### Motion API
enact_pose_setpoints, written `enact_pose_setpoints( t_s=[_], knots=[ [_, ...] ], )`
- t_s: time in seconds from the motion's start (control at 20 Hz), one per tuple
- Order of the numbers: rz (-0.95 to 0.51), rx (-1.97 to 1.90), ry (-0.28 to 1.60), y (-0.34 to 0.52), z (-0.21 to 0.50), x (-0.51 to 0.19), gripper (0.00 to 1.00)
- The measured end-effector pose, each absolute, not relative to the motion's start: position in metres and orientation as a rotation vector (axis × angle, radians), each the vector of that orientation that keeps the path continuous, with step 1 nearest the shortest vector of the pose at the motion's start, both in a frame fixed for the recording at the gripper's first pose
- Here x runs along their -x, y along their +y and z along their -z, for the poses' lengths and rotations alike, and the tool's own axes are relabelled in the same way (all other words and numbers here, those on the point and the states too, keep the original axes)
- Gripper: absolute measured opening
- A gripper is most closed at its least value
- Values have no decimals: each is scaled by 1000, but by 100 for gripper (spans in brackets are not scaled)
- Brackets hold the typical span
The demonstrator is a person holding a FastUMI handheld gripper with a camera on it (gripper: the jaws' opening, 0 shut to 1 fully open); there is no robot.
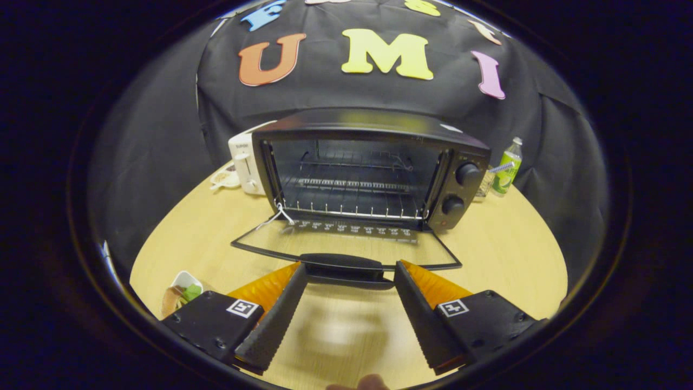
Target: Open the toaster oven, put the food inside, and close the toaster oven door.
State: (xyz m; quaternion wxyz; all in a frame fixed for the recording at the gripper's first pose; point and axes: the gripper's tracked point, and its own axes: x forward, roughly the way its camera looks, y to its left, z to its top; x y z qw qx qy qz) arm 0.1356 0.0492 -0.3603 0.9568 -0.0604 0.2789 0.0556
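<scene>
A black toaster oven (pixel 373 168) stands on the wooden table, its glass door (pixel 346 246) folded down flat toward me. The wire rack (pixel 352 208) inside is bare. The door's black handle (pixel 346 268) lies just at my fingertips, spanning the gap between them. My gripper (pixel 349 273) is open, its fingers spread wide on either side of the handle's ends and pressing on nothing. Food on a small white dish (pixel 181 292) sits on the table to the left, beside my left finger.
A white appliance (pixel 246 162) and a small plate (pixel 224 177) stand left of the oven. A green-labelled bottle (pixel 507 168) stands at its right. Two knobs (pixel 460 187) are on the oven's right panel. Bare tabletop (pixel 503 244) lies right of the door.
</scene>
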Motion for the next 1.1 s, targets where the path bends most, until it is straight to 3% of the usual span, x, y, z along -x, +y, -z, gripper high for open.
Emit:
enact_pose_setpoints(
  t_s=[0.45, 0.8, 1.1],
  knots=[
    [-324, 51, 615, 51, 283, -81, 100],
    [-571, -281, 892, 84, 246, -28, 100],
    [-655, -470, 1099, 138, 278, -2, 100]
  ],
)
